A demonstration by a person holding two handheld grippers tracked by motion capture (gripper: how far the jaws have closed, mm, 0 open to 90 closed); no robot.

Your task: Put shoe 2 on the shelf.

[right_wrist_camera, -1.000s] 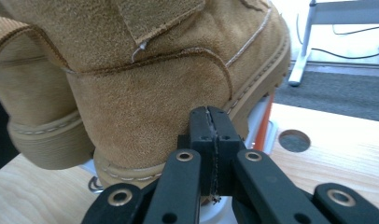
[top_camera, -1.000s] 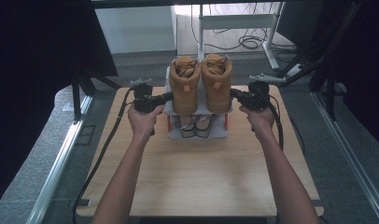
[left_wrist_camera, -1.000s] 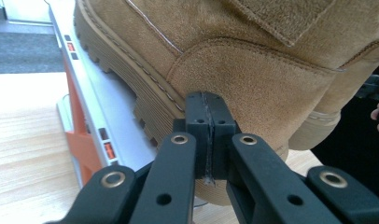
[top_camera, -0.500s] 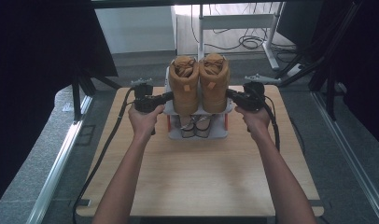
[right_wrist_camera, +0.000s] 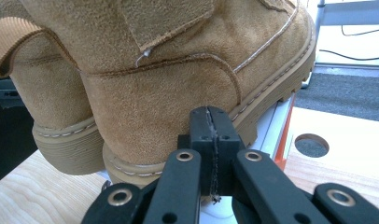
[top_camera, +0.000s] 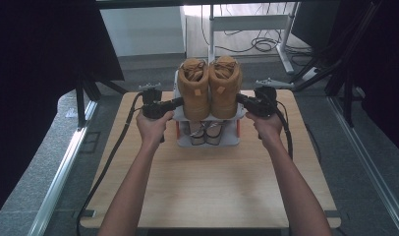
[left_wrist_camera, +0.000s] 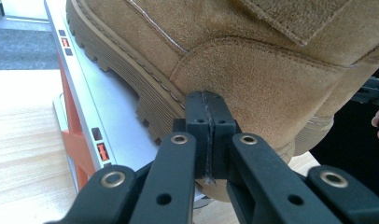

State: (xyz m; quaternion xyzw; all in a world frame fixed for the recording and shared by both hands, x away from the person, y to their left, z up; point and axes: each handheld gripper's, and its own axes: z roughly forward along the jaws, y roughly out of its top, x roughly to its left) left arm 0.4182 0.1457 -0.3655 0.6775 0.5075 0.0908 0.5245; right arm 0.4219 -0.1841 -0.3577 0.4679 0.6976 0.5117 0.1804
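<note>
You get soft daylight from the far side, glaring on the floor beyond the counter, dark curtains left and right, and sharp gripper views with slightly blurred backgrounds.

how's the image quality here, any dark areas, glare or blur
High view: sides sink into black, a window patch at top blows out, boots evenly lit. Left gripper view: suede and sole tread sharp, left gripper crisp. Right gripper view: right gripper sharp, background floor overexposed.

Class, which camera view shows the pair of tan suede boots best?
The high view: both tan suede boots show whole, side by side on the grey rack. The left gripper view and the right gripper view show heels close up.
</note>
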